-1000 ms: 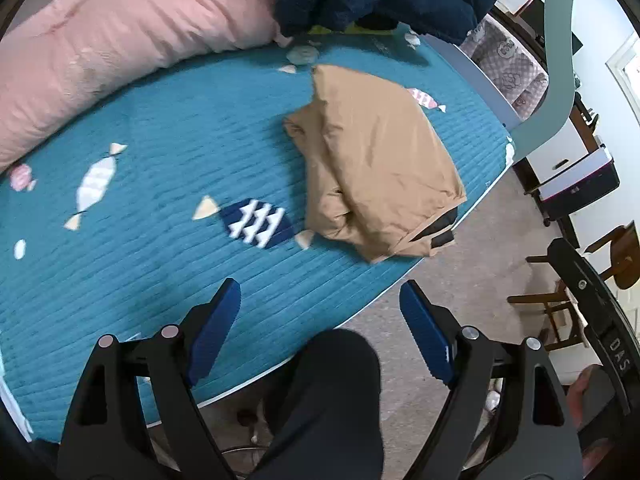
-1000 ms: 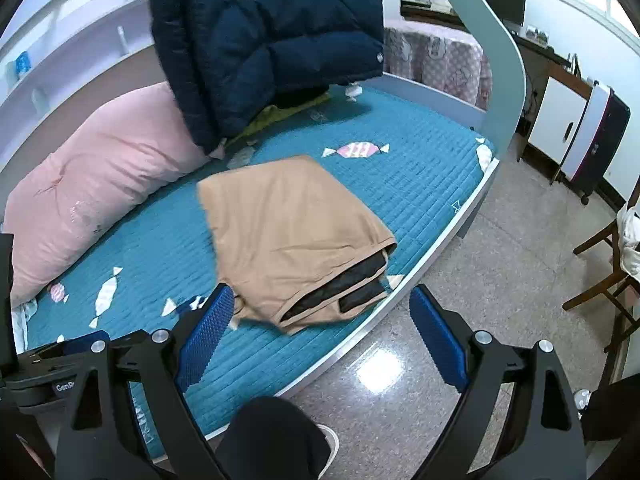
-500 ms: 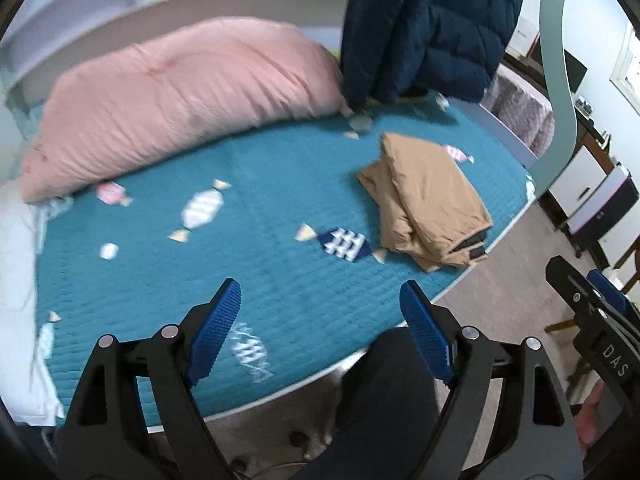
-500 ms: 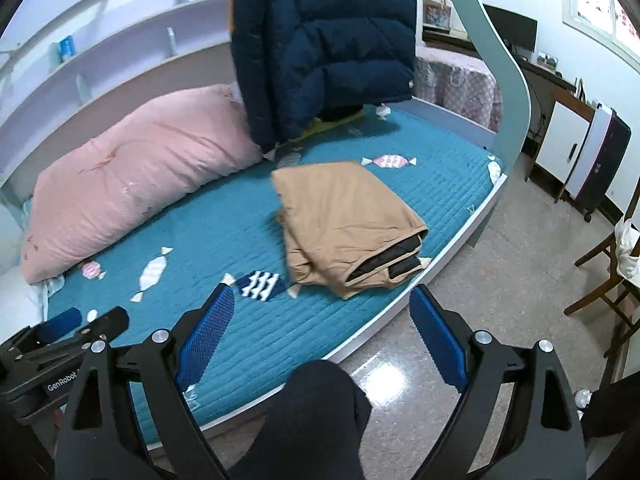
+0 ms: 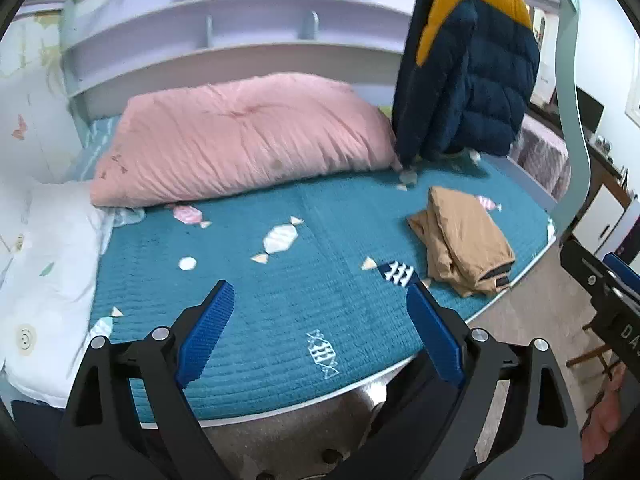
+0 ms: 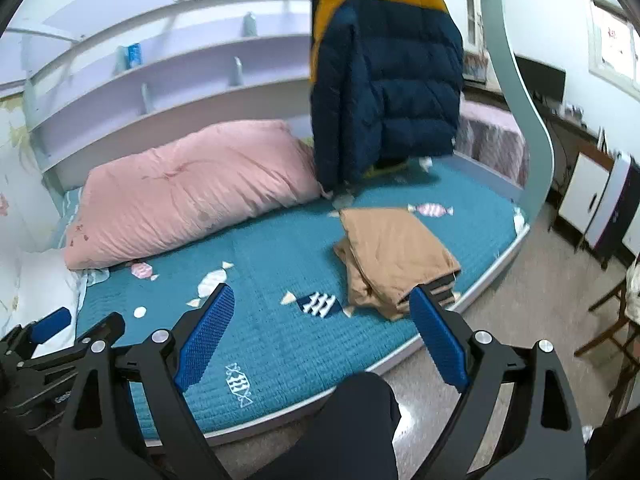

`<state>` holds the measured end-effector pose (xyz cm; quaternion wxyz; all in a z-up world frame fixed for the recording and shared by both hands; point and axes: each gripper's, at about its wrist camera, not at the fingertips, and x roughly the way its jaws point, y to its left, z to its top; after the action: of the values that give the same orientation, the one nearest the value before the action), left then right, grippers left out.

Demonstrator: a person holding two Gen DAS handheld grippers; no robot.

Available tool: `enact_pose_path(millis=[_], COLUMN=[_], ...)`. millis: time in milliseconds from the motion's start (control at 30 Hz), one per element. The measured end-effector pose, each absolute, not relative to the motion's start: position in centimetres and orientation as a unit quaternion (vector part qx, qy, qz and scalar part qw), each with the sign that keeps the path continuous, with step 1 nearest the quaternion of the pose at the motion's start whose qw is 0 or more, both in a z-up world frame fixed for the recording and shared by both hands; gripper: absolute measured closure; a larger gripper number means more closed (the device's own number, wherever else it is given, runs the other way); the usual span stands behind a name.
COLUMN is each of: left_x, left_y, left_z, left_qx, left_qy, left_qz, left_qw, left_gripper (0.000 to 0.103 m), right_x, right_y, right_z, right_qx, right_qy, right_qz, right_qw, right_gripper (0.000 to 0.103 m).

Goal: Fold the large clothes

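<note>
A tan garment (image 5: 460, 240) lies folded in a compact stack on the teal bed cover (image 5: 280, 280), near the bed's right front edge. It also shows in the right wrist view (image 6: 396, 256). My left gripper (image 5: 320, 328) is open and empty, held back over the bed's front edge, well left of the garment. My right gripper (image 6: 320, 332) is open and empty, also back from the bed; its right finger overlaps the garment's front corner in the view, without touching. The right gripper's body shows at the left view's right edge (image 5: 608, 292).
A pink duvet (image 5: 240, 148) lies along the back of the bed. A navy and yellow puffer jacket (image 5: 468, 80) hangs at the back right. A white pillow (image 5: 44, 280) lies at the left. Shelves (image 6: 180, 80) line the wall. A wooden chair (image 6: 612, 320) and cabinet (image 6: 588, 196) stand right.
Both grippers have pulled back and tilted up from the bed. The folded tan garment now looks smaller and farther away. It has not moved on the bed.
</note>
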<state>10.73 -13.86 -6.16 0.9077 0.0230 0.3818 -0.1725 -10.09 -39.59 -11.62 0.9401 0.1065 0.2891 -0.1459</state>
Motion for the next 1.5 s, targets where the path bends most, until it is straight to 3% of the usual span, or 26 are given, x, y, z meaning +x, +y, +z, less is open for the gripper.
enact_pose_path(millis=[600, 1500], left_x=[8.0, 7.6], left_y=[-11.5, -11.1], left_z=[-2.4, -1.4], left_qx=[0.018, 0.014], left_qy=[0.324, 0.329], left_qz=[-0.164, -0.169], left_qw=[0.932, 0.929], left_gripper=[0.012, 0.012], right_x=[-11.5, -13.2], right_y=[-36.5, -34.3], right_z=[-10.0, -9.2], right_qx=[0.077, 0.043], right_qy=[0.252, 0.218], right_qz=[-0.170, -0.189], right_qw=[0.950, 0.956], right_gripper=[0.017, 0.017])
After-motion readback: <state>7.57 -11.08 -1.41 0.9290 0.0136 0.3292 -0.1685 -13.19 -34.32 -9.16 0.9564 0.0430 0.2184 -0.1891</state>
